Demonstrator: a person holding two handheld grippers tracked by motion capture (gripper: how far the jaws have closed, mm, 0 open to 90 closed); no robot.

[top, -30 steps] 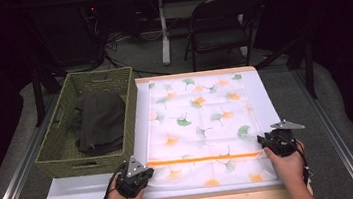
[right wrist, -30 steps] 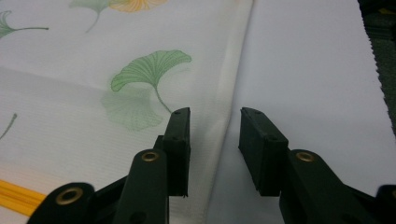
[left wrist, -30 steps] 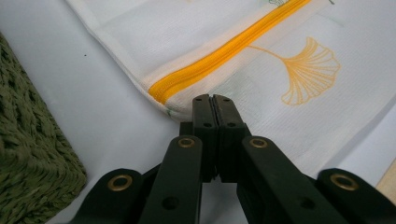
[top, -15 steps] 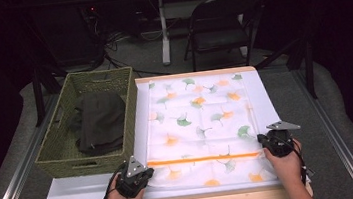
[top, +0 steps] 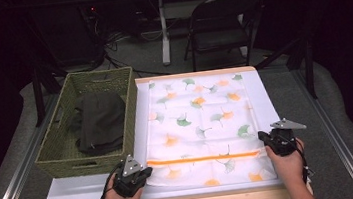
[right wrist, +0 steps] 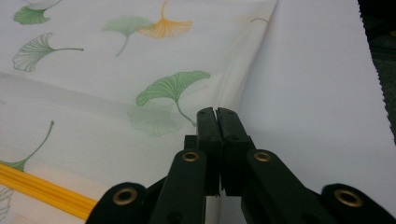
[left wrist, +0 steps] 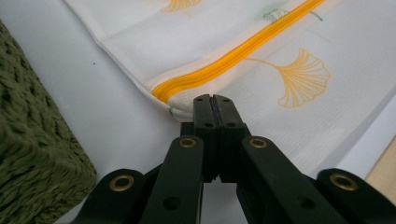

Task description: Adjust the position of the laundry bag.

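White ginkgo-print cloth (top: 203, 126) – flat, orange stripe near edge

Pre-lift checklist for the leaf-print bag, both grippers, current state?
1. Left gripper shut on the bag's near-left edge by the orange zipper: ok.
2. Right gripper jaws have just been closing, shut on the bag's right edge: ok.
3. Whether both fabric layers are caught: cannot tell.
4. Bag flat on the white mat: ok.
5. Basket beside the bag, apart: ok.

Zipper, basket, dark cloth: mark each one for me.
zipper (top: 204, 158), high view, middle of the orange strip across the leaf-print bag.
basket (top: 90, 164), high view, woven near wall.
dark cloth (top: 97, 121), high view, middle of the folded pile inside the basket.
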